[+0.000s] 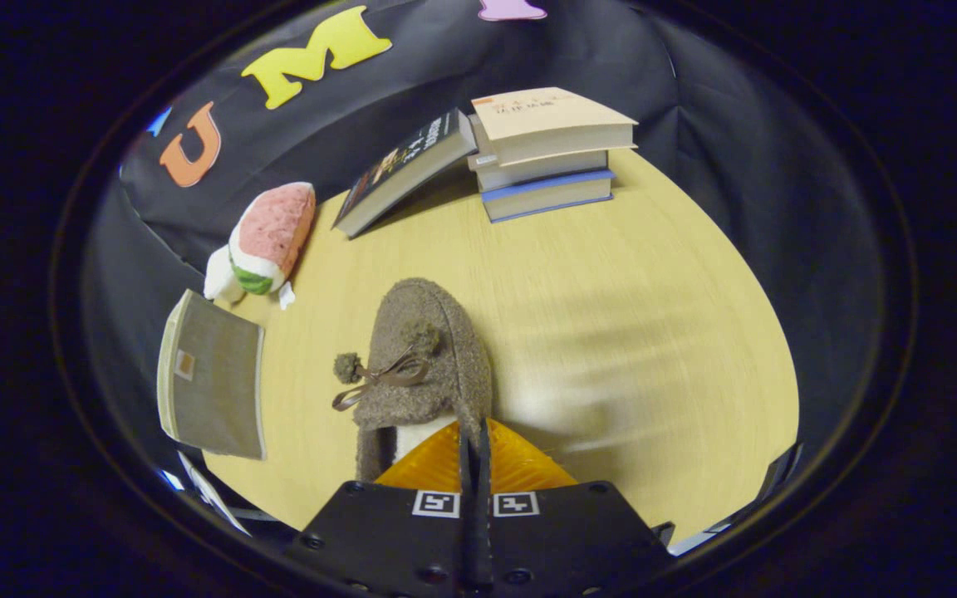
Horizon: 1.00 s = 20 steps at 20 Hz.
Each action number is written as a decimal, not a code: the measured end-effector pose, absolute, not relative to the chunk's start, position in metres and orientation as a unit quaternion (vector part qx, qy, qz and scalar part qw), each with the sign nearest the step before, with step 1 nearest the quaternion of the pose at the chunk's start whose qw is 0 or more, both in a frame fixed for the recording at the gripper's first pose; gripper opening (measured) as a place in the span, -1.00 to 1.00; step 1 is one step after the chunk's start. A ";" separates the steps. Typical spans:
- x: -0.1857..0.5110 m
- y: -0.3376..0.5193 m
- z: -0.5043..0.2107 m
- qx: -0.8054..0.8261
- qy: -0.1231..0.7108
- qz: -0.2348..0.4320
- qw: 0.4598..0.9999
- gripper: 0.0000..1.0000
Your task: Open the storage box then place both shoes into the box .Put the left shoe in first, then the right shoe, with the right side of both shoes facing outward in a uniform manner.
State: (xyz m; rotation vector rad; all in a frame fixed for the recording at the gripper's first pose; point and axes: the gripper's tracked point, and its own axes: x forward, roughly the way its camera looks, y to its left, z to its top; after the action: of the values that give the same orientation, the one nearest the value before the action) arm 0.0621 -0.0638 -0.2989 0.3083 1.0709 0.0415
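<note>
Up close, a fuzzy brown slipper (424, 357) with pom-pom bow, its heel edge pinched in the clenched gripper (475, 448).

Staged booth, black cloth wall (744, 149), wooden table (628, 332), stacked books (545, 158)

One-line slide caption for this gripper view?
Gripper shut on the collar of a brown pom-pom slipper above the wooden table.
</note>
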 end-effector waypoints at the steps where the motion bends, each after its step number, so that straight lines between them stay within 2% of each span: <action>1: 0.061 -0.057 -0.287 0.152 0.503 0.019 0.851 -0.99; 7: 0.064 0.013 -0.209 0.169 0.458 0.014 0.873 -1.00; 13: 0.076 0.145 -0.129 0.176 0.421 0.052 0.888 -1.00; 20: 0.079 0.305 -0.111 0.162 0.430 0.079 0.884 -1.00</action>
State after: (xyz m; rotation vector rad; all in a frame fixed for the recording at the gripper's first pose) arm 0.0791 0.3048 -0.1112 0.3369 0.8957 0.1649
